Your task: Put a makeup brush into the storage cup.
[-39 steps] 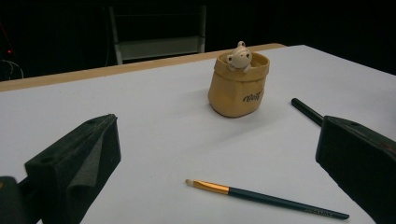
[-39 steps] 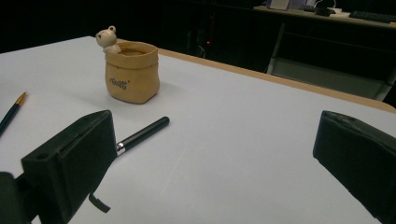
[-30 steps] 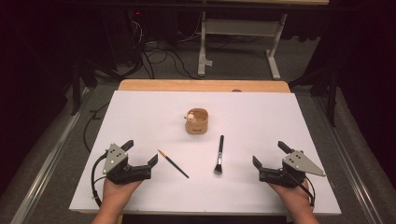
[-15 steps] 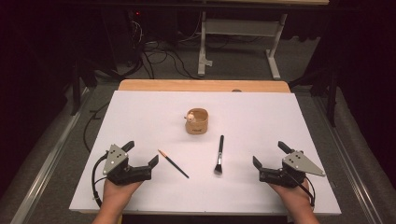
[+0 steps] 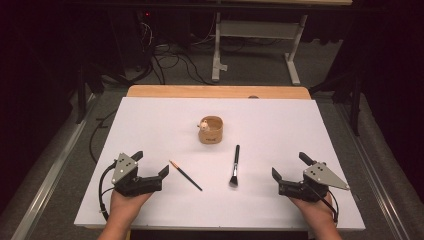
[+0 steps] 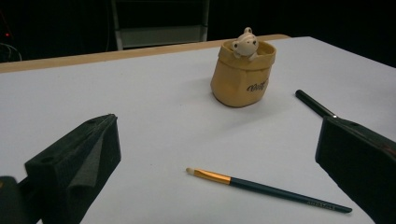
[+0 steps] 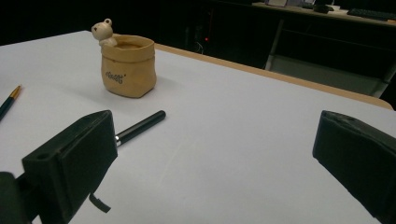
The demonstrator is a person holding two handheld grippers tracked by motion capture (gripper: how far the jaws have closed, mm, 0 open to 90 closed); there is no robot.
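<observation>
White tabletop (image 5: 150,125), your left gripper (image 5: 150,165) and right gripper (image 5: 290,167) wide open, empty, thin brush (image 5: 185,175) at left's three o'clock, pot (image 5: 211,130) at twelve.

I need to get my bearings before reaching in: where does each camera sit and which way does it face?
High view: above the near table edge, looking forward and down; both hands, left gripper and right gripper at the bottom.
Left gripper view: rides low, faces the thin brush and cup; its jaws wide apart.
Right gripper view: low, faces the cup and makeup brush; jaws apart.
All share the cup.
</observation>
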